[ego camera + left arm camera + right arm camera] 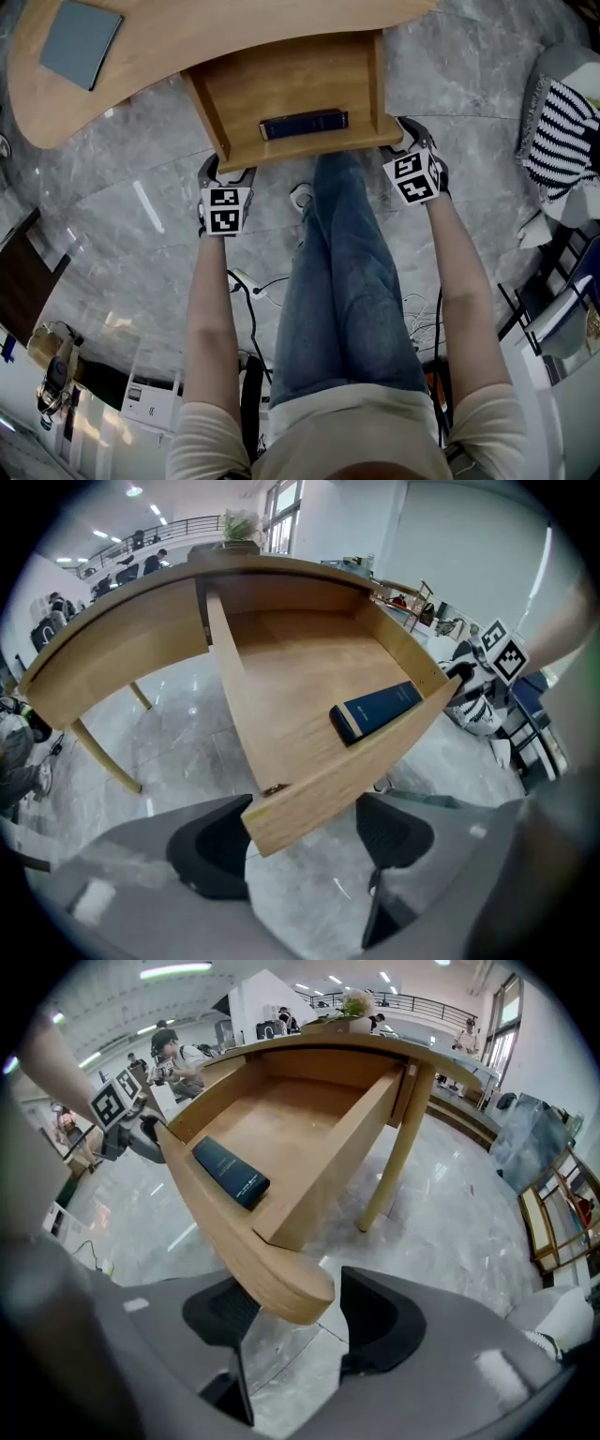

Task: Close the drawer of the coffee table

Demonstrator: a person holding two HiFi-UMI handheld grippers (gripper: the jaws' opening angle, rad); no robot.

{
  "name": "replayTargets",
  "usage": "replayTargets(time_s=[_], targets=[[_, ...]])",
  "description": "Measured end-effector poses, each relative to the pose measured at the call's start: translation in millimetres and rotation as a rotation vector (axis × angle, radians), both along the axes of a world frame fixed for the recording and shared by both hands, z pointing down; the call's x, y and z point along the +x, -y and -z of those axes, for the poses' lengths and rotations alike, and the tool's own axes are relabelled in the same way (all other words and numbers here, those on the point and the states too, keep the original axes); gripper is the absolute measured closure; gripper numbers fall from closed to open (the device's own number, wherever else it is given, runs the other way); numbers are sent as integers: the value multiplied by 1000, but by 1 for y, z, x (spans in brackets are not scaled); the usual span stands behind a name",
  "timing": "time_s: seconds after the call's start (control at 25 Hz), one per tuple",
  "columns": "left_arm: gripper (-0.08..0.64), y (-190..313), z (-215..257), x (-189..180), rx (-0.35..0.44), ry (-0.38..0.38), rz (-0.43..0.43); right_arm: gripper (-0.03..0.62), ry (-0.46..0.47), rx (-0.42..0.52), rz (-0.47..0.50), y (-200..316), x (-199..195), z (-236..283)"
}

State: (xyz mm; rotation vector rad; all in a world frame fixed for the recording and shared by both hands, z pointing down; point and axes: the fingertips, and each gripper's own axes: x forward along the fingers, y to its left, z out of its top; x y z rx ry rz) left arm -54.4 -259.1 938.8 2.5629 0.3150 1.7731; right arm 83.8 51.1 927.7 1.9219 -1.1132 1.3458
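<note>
The wooden coffee table (187,37) has its drawer (291,89) pulled far out, with a dark blue box (303,123) lying inside near the front board (300,150). My left gripper (225,172) is at the front board's left corner (277,813). Its jaws stand open, one on each side of that corner, and the left gripper (305,850) grips nothing. My right gripper (415,141) is at the rounded right end of the board (291,1293). That end sits between the open jaws of the right gripper (300,1321), with a gap showing on the right side.
A grey-blue pad (80,42) lies on the table top. The person's jeans-clad legs (342,281) reach under the drawer front. A striped cloth (562,131) lies on a seat at the right. Cables (253,286) trail over the marble floor. A table leg (398,1162) stands beside the drawer.
</note>
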Motion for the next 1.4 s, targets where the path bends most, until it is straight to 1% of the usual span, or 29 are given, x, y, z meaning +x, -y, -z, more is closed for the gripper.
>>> replayTargets(time_s=[0.08,0.2,0.32,0.64,1.08,1.4], targets=[[218,0,-1,2,-2,-2,-3,338,3,-6,6,2,1,-3],[218,-1,4,8,-4,-24,10,365,6,-12,2,3,2,-3],[236,0,9,13,-7,-37,36,365,18,-26,-14,2,1,-3],[244,-1,14,14,16,-14,40,370,40,-55,-8,0,1,0],[245,0,43,14,2,3,50,371,70,-47,-29,1,0,30],[245,1,66,16,4,5,51,371,73,-37,-37,1,1,52]])
